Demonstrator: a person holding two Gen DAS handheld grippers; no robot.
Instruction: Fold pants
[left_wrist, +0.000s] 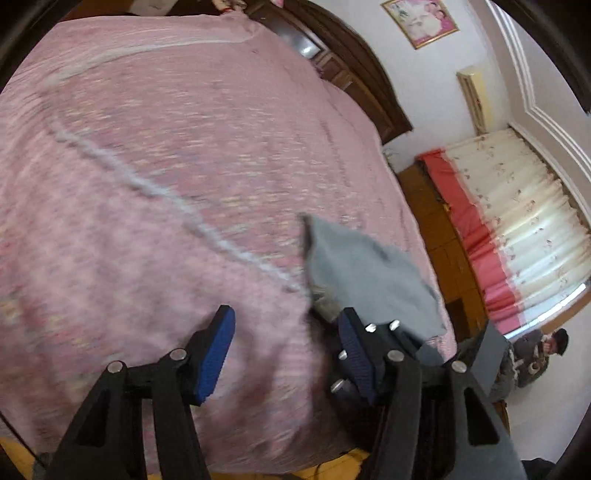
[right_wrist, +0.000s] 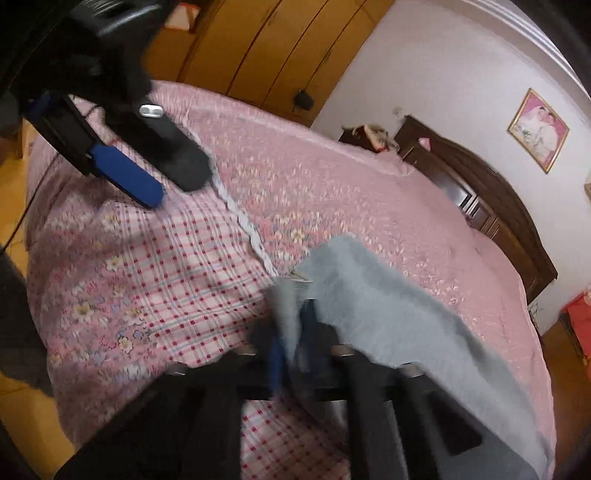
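Grey pants (right_wrist: 399, 332) lie on the pink bedspread (right_wrist: 332, 184), running from the middle of the right wrist view to its lower right. My right gripper (right_wrist: 293, 332) is shut on a raised fold at the near end of the pants. My left gripper (right_wrist: 175, 188) hovers open over the bed at the upper left, well apart from the pants. In the left wrist view, the left gripper (left_wrist: 286, 350) stands open over bare bedspread (left_wrist: 147, 184) with nothing between its blue pads (left_wrist: 218, 354). The grey pants (left_wrist: 369, 273) show just beyond its right finger.
A dark wooden headboard (right_wrist: 498, 206) closes the far end of the bed, with a wooden wardrobe (right_wrist: 258, 44) behind. The bed's right edge drops to a wooden floor (left_wrist: 436, 221). A curtained window (left_wrist: 517, 221) and a seated person (left_wrist: 535, 354) are at the far right.
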